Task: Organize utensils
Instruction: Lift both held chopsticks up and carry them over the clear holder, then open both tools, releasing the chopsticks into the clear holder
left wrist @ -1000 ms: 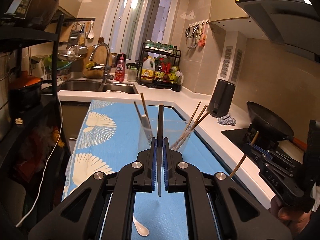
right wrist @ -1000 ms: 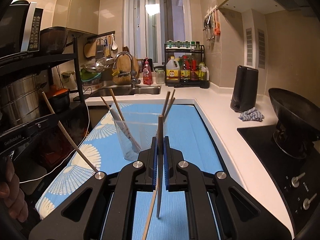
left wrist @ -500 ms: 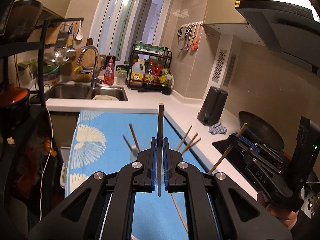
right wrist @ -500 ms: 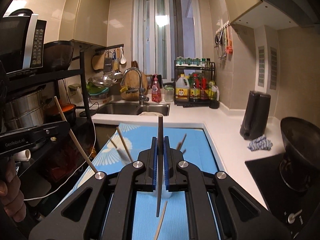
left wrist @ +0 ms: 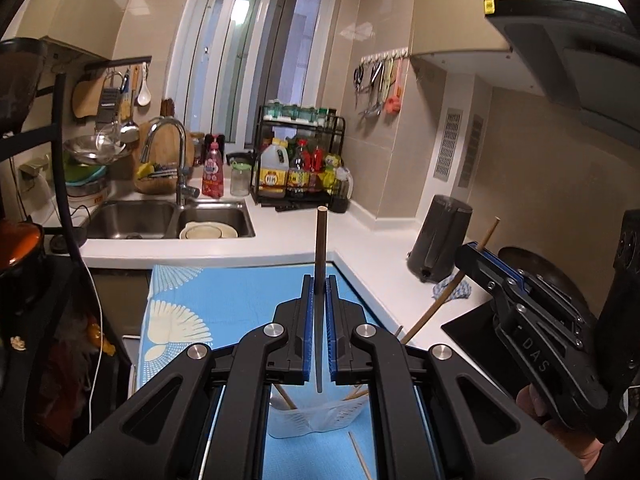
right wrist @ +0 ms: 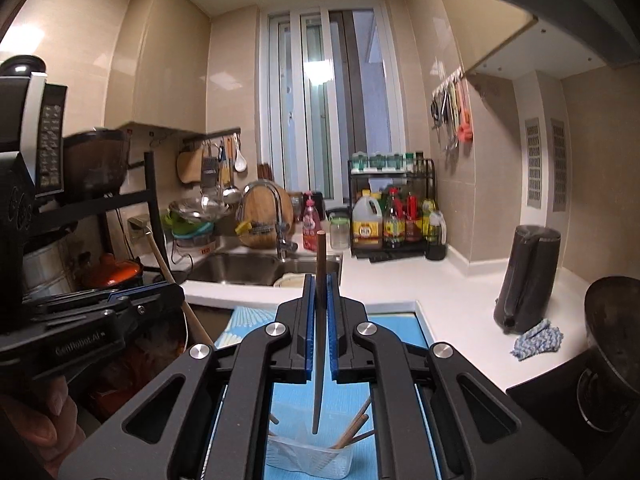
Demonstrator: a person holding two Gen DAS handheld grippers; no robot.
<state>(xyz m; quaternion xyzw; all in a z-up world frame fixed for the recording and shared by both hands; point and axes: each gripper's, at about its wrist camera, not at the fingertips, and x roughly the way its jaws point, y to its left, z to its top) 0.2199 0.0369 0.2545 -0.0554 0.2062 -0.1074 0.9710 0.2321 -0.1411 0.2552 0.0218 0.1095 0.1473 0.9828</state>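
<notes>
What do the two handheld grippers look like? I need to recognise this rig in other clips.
Both are matte black plastic with blue pads lining the fingers and silver pivot bolts. The left gripper reads "GenRobot.AI" in grey; the right gripper shows "DAS". Bare hands hold them; no sleeves or cables visible.

Setting: small home kitchen. Evidence: double stainless steel sink [left wrist: 168, 218] with curved chrome tap [left wrist: 168, 140]; black wire rack of sauce and oil bottles [left wrist: 298, 160] on white L-shaped countertop [left wrist: 280, 240]; utensils hung on beige tiled wall [left wrist: 378, 88]; grey range hood [left wrist: 560, 40] over black wok [right wrist: 612, 320].
</notes>
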